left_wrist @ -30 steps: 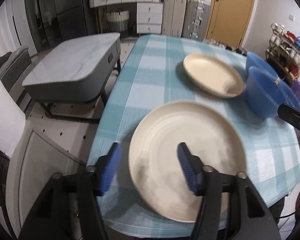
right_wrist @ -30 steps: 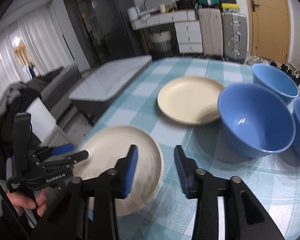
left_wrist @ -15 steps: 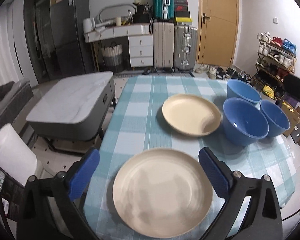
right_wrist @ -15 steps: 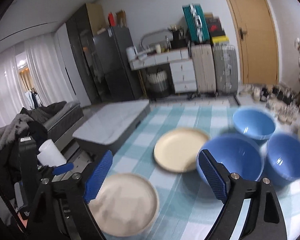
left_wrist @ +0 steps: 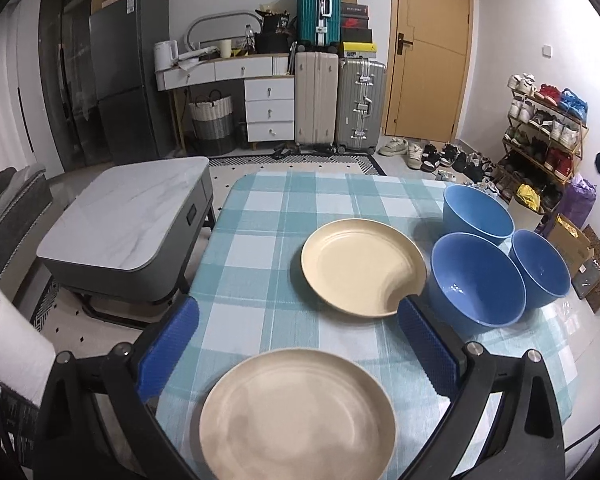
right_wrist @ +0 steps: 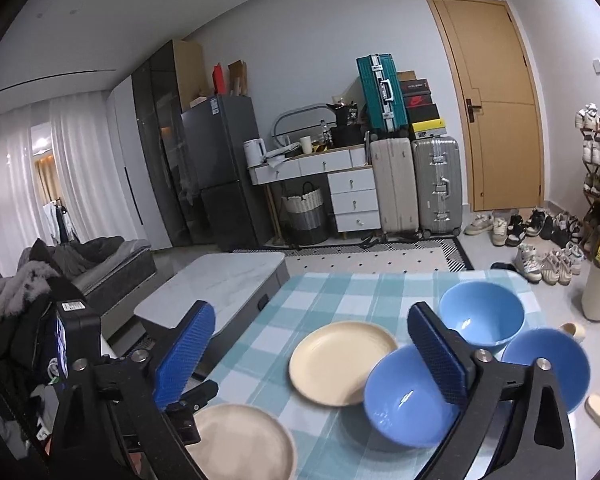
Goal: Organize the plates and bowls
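- Both grippers have lifted away from the table since a second ago, when the left one straddled the rim of the near plate and the right one hovered low beside it; the whole spread now shows.
- Far left in the right wrist view, the left gripper (right_wrist: 188, 400) hangs above the table edge; in its own view its blue pads stand wide apart with nothing between them.
- Next comes the round tan plate with a matte surface (left_wrist: 298, 414), lying flat on the blue-and-white checked tablecloth (left_wrist: 260, 240) at the near edge, free of any grip.
- Further in sits the paler cream round plate (left_wrist: 360, 266), well apart from the first.
- The right gripper (right_wrist: 312, 360) floats high; its jaws are opening, nearly full wide, and nothing sits between them.
- On the right, three glossy blue round bowls cluster side by side: the nearest bowl (left_wrist: 478, 278), the far bowl (left_wrist: 478, 210) and the rightmost bowl (left_wrist: 540, 266), none nested.
- My read: nothing is stacked yet, so this is the pause before a fresh pick.
- The likely next move calls for dropping onto a plate rim, pinching it and setting it on the other plate, then nesting the bowls.
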